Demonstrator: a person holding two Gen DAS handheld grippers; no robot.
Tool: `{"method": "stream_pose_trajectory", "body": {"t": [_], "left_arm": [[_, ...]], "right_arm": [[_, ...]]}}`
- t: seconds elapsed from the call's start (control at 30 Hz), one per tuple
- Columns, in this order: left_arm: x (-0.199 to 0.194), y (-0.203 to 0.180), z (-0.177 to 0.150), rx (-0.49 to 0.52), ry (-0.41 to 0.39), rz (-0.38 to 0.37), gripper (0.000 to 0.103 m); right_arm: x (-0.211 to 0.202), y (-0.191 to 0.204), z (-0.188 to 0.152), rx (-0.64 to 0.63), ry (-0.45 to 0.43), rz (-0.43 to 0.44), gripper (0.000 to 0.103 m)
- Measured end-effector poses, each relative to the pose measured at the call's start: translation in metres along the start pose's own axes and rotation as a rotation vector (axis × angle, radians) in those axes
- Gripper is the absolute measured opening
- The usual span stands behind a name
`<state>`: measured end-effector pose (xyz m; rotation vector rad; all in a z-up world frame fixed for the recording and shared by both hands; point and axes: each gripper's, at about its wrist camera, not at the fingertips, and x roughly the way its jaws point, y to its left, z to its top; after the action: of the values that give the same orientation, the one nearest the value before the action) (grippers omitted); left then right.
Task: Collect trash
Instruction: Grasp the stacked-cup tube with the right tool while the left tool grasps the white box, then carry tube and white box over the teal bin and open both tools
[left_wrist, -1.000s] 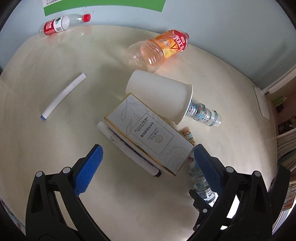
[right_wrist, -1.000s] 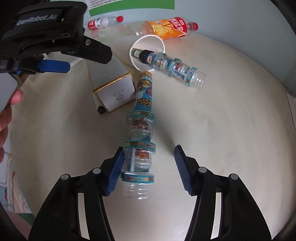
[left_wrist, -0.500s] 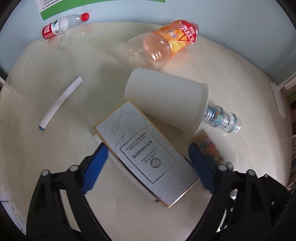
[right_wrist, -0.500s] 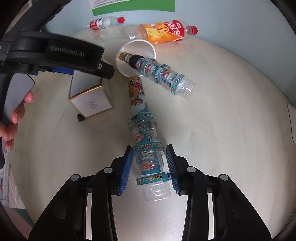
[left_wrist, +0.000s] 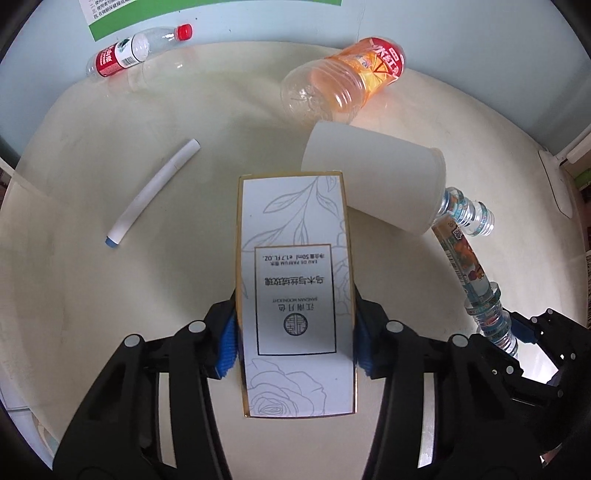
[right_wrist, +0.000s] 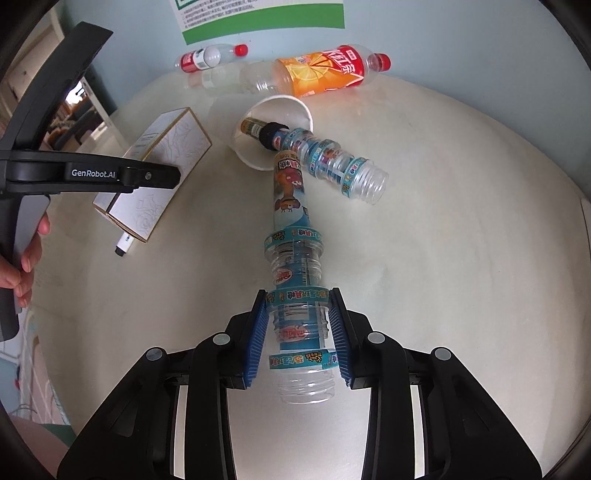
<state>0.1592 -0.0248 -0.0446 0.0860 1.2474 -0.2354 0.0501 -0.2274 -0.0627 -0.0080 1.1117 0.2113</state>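
Observation:
My left gripper (left_wrist: 295, 343) is shut on a white perfume box with gold edges (left_wrist: 295, 280); its blue pads press both long sides. The box also shows in the right wrist view (right_wrist: 162, 173), with a marker (right_wrist: 123, 245) beside it. My right gripper (right_wrist: 299, 339) is shut on a long stack of clear plastic cups with blue bands (right_wrist: 295, 280), which lies on the cream table (right_wrist: 461, 240). That stack shows at the right of the left wrist view (left_wrist: 476, 284).
A white paper cup (left_wrist: 373, 188) lies on its side with a second cup stack (right_wrist: 332, 162) poking out. An orange drink bottle (left_wrist: 347, 81), a red-label water bottle (left_wrist: 136, 51) and a white tube (left_wrist: 151, 188) lie on the table.
My left gripper moved forward and closed on the perfume box. My right gripper closed on the cup stack.

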Motion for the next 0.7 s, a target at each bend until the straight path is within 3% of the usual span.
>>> {"method": "stream_pose_trajectory", "body": {"t": [0.2,0.4,0.7], "left_arm": [[-0.036,-0.007,-0.004,0.043,-0.067,0.018,0.047],[-0.054,0.010,-0.022,0.040,-0.133,0.027,0.047],[-0.087,0.072,-0.041,-0.050,-0.219,0.086,0.047]], "right_arm": [[-0.018,0.005,0.008,0.030,-0.042,0.033,0.034],[-0.039,0.020,0.021,0.015,-0.089,0.044,0.034],[-0.062,0.074,0.045,-0.084,-0.156,0.097,0.034]]}}
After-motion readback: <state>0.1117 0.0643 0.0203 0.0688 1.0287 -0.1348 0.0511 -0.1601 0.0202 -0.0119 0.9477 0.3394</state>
